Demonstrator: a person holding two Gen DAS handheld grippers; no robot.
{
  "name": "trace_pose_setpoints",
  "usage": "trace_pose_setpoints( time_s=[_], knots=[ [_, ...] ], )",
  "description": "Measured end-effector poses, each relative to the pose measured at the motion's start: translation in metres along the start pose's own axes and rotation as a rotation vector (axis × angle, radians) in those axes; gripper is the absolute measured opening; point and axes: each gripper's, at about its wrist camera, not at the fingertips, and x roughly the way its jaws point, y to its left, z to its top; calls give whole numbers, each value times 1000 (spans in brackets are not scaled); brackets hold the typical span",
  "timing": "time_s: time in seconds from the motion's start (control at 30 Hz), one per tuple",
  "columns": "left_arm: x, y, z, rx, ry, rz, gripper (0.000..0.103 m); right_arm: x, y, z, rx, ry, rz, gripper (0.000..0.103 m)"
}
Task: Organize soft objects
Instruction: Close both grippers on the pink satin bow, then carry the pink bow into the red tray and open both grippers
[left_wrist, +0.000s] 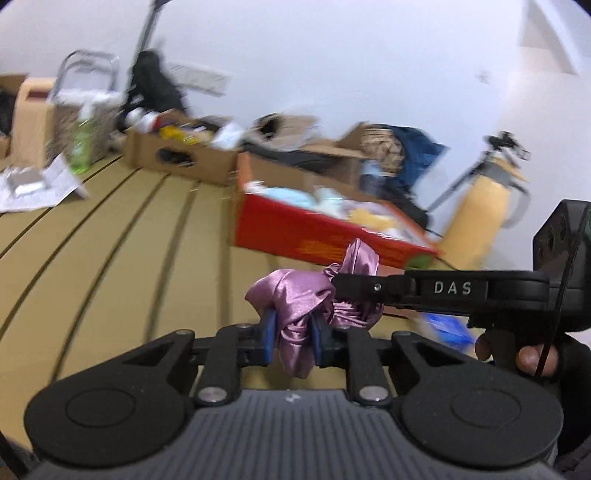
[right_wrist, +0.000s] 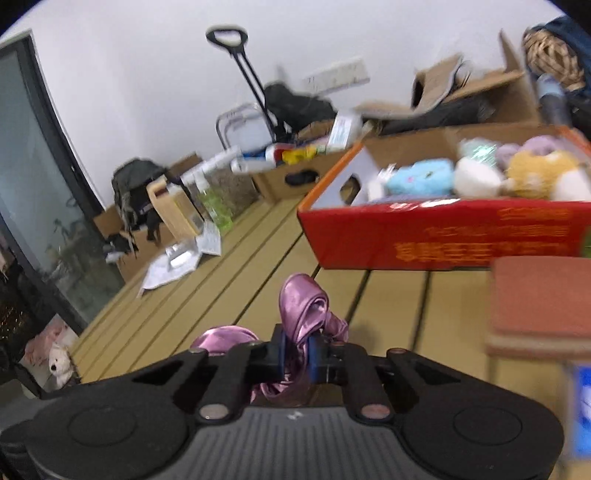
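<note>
Both claws gripped one pink satin cloth above the slatted worktop. The left claw was pressed together on a bunched fold of the cloth, which spilled out above and below its blue pads. The right claw pinched another fold in the same way, and in the left view it reached in from the right — its tip buried in the fabric just beside the left claw.

The red box, holding plush toys, stood beyond the cloth on the worktop and was the likely destination; the cloth had not reached it.

Risks, as judged from this arrangement:
- Satin is slick; a small pinched fold could have slid out of either claw, dropping the cloth onto the worktop.
- The two claws held close together, so pulling them apart unevenly could have stripped the fabric from the weaker grip.
- Loose folds hanging below the pads could have snagged on the box's near wall during a low carry.
- The red pad at the right lay near the path and could have been knocked — both views were blurred.
</note>
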Motion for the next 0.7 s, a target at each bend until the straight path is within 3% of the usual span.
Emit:
trace_pose_setpoints(
  time_s=[0.17, 0.33, 0.57, 0.7],
  knots=[
    [-35, -51, -17, 61, 2, -103, 20, -93, -6, -31, 56, -107, -4, 11],
    [-48, -93, -24, 127, 2, -142, 20, -159, -13, -66, 120, -210, -49, 11],
    [-35, -121, -15, 171, -1, -172, 20, -197, -34, -76, 164, -281, -56, 11],
    [3, -121, 25, 178, -15, -204, 20, -193, -51, -49, 154, -305, -64, 11]
  ],
)
